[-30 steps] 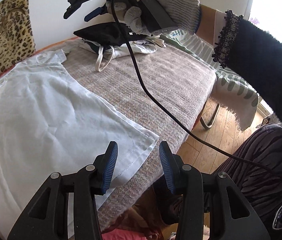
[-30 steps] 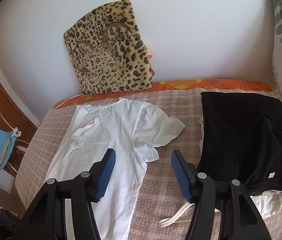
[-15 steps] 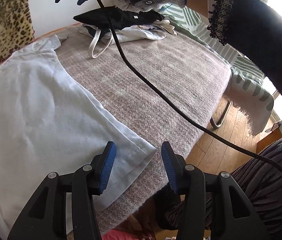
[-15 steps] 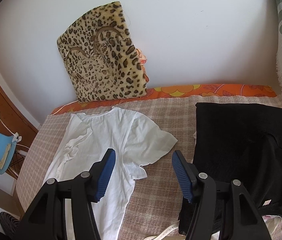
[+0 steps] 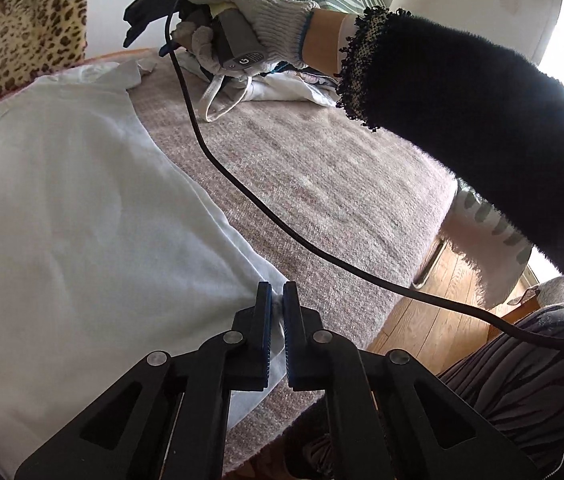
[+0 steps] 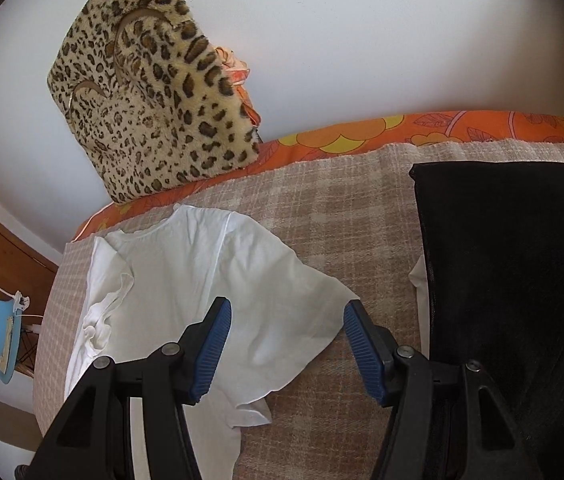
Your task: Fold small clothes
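A white T-shirt (image 5: 73, 216) lies flat on the pinkish woven bed cover (image 5: 322, 168). My left gripper (image 5: 277, 300) is shut on the shirt's near bottom hem corner. In the right wrist view the same T-shirt (image 6: 201, 272) lies spread, neck toward the wall. My right gripper (image 6: 286, 312) is open and hovers just above the shirt's right sleeve (image 6: 302, 320), holding nothing. The right gripper also shows in the left wrist view (image 5: 149, 20), held up by a gloved hand above the far sleeve.
A pile of clothes with a black garment (image 6: 514, 280) on top lies right of the shirt. A leopard-print cushion (image 6: 153, 96) leans on the wall. A black cable (image 5: 282, 224) hangs across the bed. The bed edge and wooden floor (image 5: 442, 312) are at right.
My left gripper has moved onto the hem corner and shut on it. My right gripper has come down and forward toward the right sleeve, still open.
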`<action>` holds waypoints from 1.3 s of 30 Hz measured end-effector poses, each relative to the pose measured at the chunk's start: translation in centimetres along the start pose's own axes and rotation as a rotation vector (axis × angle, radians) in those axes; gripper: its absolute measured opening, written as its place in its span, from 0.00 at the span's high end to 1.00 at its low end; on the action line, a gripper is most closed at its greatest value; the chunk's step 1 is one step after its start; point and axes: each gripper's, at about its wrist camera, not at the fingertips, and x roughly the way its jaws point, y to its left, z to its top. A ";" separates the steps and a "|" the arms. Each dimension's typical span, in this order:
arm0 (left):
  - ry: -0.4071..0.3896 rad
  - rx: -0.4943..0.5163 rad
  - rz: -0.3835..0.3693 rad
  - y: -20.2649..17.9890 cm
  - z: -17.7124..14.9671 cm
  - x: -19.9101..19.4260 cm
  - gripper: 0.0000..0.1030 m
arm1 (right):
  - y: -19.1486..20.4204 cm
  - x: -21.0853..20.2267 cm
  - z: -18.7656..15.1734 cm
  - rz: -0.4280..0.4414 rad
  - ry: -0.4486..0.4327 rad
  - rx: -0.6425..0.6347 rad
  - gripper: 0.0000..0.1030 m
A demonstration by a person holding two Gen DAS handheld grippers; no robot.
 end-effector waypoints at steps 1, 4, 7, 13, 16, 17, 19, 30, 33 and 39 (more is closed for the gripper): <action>-0.001 -0.016 -0.010 0.1 0.0 -0.1 0.96 | -0.2 0.3 0.1 -0.008 -0.002 0.005 0.42; -0.004 -0.056 -0.038 0.5 0.0 -0.5 0.96 | -0.5 1.2 0.6 -0.024 -0.005 0.012 0.42; -0.010 -0.096 -0.059 0.7 -0.1 -0.8 0.97 | -0.2 2.4 0.8 -0.062 0.014 -0.012 0.42; -0.036 -0.116 -0.069 0.4 0.0 -1.5 0.97 | 0.3 4.2 1.2 -0.103 0.033 -0.032 0.44; -0.054 -0.138 -0.082 0.7 0.0 -2.1 0.97 | 0.4 4.3 1.1 -0.136 0.028 -0.040 0.68; -0.059 -0.141 -0.085 0.9 0.0 -2.3 0.97 | 0.4 4.2 1.1 -0.129 0.030 -0.039 0.73; -0.068 -0.149 -0.088 1.0 -0.2 -2.7 0.97 | 0.4 4.1 1.1 -0.110 0.031 -0.039 0.93; -0.105 -0.182 -0.092 2.6 -0.8 -4.3 0.97 | 2.3 1.1 2.1 -0.116 -0.055 -0.021 0.98; -0.125 -0.198 -0.090 3.2 -1.1 -4.8 0.97 | 3.2 0.2 2.7 -0.119 -0.081 -0.018 0.98; -0.145 -0.239 -0.089 4.3 -2.0 -5.7 0.97 | 5.7 -0.7 3.8 -0.133 -0.091 -0.045 0.98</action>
